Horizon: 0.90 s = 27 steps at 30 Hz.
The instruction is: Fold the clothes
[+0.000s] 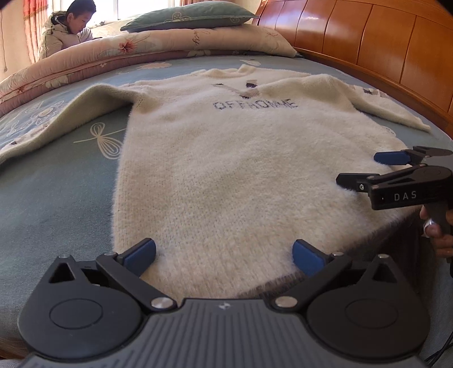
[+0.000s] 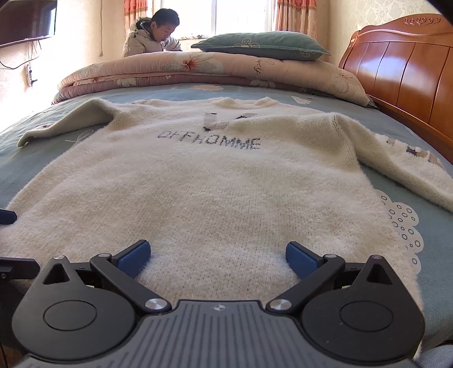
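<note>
Home bedroom: wooden headboard [image 2: 402, 82], folded quilt [image 2: 198, 70] w/ pillow [image 2: 263, 45], curtained window [image 2: 240, 14].

Fuzzy knit sweater [image 2: 215, 192], glossy wooden headboard [image 2: 402, 70]

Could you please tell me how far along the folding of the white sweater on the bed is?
Done: the sweater lies spread flat, front up, on the bed, both sleeves out to the sides. In hand: nothing gripped; the left gripper and right gripper are both open at the hem. Left: every fold, since the left sleeve and right sleeve are still unfolded.
</note>
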### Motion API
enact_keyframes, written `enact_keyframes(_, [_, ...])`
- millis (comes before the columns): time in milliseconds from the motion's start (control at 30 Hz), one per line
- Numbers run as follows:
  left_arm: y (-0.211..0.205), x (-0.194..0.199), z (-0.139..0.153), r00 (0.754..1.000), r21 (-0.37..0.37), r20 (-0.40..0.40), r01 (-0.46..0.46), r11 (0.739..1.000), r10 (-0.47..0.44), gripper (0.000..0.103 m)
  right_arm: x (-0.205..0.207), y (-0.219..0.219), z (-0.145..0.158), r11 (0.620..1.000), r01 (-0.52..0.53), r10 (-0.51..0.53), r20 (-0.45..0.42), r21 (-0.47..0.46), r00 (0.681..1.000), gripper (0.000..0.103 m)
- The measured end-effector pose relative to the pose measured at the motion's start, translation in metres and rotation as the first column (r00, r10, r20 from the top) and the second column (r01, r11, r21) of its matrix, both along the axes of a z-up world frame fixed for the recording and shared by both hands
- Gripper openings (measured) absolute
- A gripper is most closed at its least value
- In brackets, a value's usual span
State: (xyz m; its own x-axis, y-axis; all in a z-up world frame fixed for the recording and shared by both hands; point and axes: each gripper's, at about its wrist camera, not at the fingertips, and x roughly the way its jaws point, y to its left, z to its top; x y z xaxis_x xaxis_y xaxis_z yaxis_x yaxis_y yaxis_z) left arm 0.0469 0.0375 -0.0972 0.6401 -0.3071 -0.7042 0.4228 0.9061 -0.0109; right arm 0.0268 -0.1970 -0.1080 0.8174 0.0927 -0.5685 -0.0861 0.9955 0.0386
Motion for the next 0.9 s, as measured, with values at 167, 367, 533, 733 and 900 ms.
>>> enact_keyframes(167, [-0.013,0.016,0.015,0.999,-0.046,0.042,0.023,0.999,-0.021,0.102,-0.005,-0.007,0.007,0.998,-0.013,0.011,0.024,0.058,1.0,0.103])
enact_keyframes(367, [-0.024,0.029,-0.007,0.998,-0.029,0.003,-0.059,0.998,0.059,0.102,-0.017,-0.039,-0.003,0.988,0.119,-0.118,-0.012,0.104,0.993,0.103])
enact_keyframes(533, [-0.02,0.026,-0.009,0.998,-0.045,0.01,-0.061,0.997,0.062,0.102,-0.032,-0.075,-0.005,0.95,0.274,-0.273,-0.031,0.15,0.962,0.103])
enact_keyframes(733, [-0.02,0.034,-0.007,0.996,-0.062,-0.016,-0.087,0.994,0.086,0.102,-0.014,-0.077,0.014,0.951,0.249,-0.259,0.035,0.182,0.965,0.103])
enact_keyframes(900, [-0.018,0.035,-0.006,0.993,-0.087,-0.028,-0.113,0.99,0.111,0.102,0.017,-0.082,0.002,0.948,0.246,-0.247,-0.02,0.202,0.969,0.103])
